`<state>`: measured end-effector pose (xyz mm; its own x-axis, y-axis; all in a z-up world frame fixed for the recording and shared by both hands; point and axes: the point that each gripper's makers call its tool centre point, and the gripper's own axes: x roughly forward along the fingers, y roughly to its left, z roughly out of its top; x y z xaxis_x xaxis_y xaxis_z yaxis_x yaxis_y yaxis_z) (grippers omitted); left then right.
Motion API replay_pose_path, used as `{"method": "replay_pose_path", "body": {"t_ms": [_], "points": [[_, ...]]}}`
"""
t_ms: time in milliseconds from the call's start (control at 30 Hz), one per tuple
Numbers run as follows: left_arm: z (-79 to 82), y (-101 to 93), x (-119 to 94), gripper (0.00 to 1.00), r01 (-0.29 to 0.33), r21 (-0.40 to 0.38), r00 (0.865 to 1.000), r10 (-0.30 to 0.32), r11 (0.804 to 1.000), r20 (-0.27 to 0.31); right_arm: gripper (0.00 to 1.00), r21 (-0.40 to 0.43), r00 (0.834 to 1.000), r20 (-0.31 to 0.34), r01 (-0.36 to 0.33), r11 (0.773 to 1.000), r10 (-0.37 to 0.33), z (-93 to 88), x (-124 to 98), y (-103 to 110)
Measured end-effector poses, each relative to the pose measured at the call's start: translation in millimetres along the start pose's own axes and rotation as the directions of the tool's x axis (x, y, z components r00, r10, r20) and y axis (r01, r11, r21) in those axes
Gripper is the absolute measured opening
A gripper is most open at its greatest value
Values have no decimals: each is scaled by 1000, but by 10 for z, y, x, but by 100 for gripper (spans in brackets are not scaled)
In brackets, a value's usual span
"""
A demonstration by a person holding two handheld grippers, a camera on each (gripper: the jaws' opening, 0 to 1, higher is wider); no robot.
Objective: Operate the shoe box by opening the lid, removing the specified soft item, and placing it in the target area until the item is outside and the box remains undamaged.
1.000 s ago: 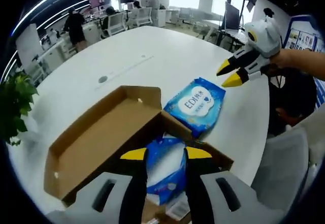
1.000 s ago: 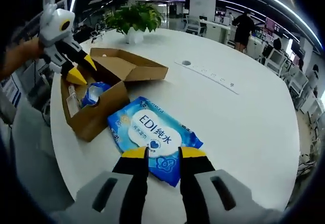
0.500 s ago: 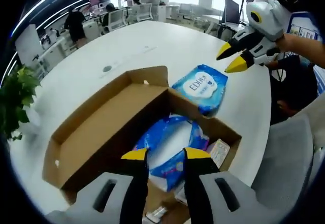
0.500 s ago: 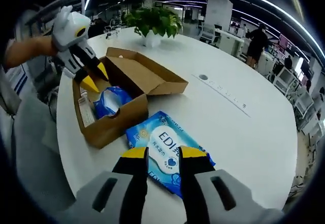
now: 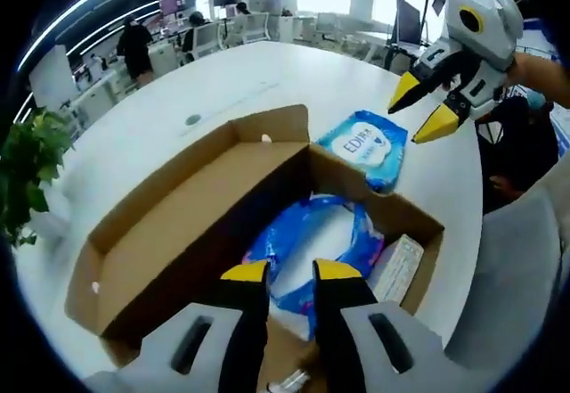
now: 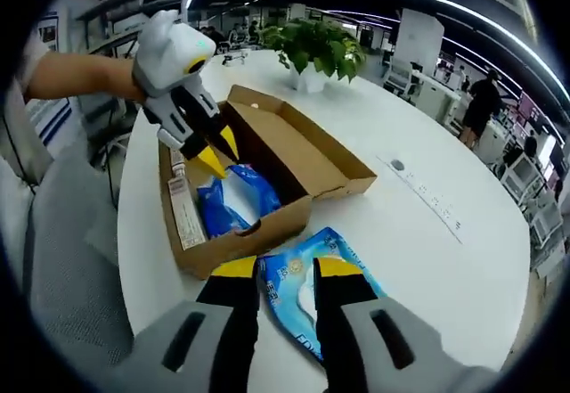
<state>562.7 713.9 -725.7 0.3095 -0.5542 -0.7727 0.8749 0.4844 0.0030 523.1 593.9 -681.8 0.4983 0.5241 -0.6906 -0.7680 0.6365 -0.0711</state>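
Note:
The brown shoe box (image 5: 178, 233) (image 6: 267, 224) stands on the white table with its lid folded open flat beside it. A blue soft wipes packet (image 5: 312, 237) (image 6: 236, 197) lies inside. My left gripper (image 5: 291, 273) (image 6: 218, 148) hovers open just above that packet, holding nothing. A second blue packet marked EDI (image 5: 365, 148) (image 6: 303, 290) lies on the table against the box's outer side. My right gripper (image 6: 287, 268) (image 5: 420, 114) hangs open in the air above that packet, apart from it.
A flat whitish carton (image 5: 396, 268) (image 6: 184, 215) lies in the box beside the packet. A potted plant (image 6: 316, 50) (image 5: 22, 170) stands at the table's far end. A grey chair (image 5: 499, 295) (image 6: 62, 259) is at the table edge. People sit at desks behind.
My left gripper has come closer over the open box, down toward the packet inside. The right gripper has drawn nearer the box; the EDI packet lies still.

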Motion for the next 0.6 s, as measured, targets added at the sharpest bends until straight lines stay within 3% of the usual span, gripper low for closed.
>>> {"method": "replay_pose_path", "body": {"t_ms": [333,600], "points": [[-28,19,154,15,25,62,1000,-24,998,-10,21,-45,998,0,-65,997,65,125,216,237],[-109,171,233,12,-7,111,999,12,994,-41,21,-84,994,-11,-111,990,111,205,357,386]]}}
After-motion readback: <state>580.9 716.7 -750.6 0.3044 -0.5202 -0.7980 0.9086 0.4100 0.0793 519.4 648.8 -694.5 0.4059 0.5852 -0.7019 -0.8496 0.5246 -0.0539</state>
